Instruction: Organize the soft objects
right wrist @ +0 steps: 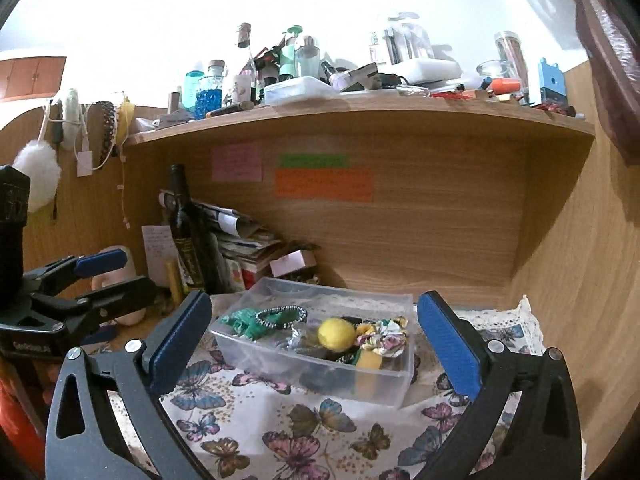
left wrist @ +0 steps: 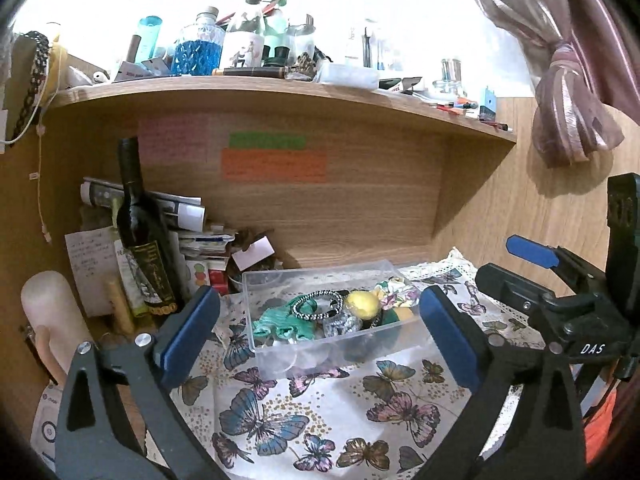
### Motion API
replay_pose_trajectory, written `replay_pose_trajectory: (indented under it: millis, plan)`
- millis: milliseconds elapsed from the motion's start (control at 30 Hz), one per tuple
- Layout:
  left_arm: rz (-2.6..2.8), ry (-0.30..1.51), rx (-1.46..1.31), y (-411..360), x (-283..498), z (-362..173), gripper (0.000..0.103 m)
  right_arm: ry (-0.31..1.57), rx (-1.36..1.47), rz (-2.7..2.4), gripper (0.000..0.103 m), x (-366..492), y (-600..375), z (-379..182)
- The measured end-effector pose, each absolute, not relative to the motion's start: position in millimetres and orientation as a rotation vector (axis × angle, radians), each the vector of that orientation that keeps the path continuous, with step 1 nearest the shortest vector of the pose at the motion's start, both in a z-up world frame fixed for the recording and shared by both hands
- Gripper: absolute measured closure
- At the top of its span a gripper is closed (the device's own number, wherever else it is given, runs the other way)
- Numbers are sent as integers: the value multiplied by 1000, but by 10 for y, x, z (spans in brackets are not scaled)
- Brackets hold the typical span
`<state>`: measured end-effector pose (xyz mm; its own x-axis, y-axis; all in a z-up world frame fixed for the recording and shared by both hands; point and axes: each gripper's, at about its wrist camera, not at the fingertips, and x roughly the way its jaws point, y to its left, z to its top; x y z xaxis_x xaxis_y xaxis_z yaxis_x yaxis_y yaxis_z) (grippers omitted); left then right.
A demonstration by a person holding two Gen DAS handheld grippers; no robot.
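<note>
A clear plastic box (left wrist: 276, 354) (right wrist: 396, 384) sits on a butterfly-print cloth (left wrist: 320, 412) (right wrist: 304, 432). Inside lie a green scrunchie (left wrist: 280, 322) (right wrist: 248, 324), a black-and-white braided band (left wrist: 318, 304) (right wrist: 282, 316), a yellow ball (left wrist: 362, 304) (right wrist: 336, 334), a floral scrunchie (left wrist: 396, 292) (right wrist: 384, 336) and a silver scrunchie (left wrist: 342, 326). My left gripper (left wrist: 316, 344) is open and empty, just in front of the box. My right gripper (right wrist: 316, 350) is open and empty, facing the box. Each gripper shows at the edge of the other's view, the right one (left wrist: 560, 280) and the left one (right wrist: 92, 284).
A dark wine bottle (left wrist: 142, 232) (right wrist: 192, 236) stands left of the box beside stacked papers (left wrist: 188, 224). A wooden shelf (left wrist: 280, 92) (right wrist: 360, 108) full of bottles and jars runs overhead. Wooden walls close the back and right. A curtain (left wrist: 572, 80) hangs at the right.
</note>
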<state>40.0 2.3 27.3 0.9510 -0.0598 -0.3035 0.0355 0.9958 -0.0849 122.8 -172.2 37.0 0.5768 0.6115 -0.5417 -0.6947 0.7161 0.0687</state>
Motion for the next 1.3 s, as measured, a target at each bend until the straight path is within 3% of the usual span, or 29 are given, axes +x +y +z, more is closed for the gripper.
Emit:
replay_pose_trajectory:
  millis: [1300]
  plan:
    - [-37, 291, -48, -114, 324, 178, 0, 597, -122, 761, 0, 1109, -1821, 321]
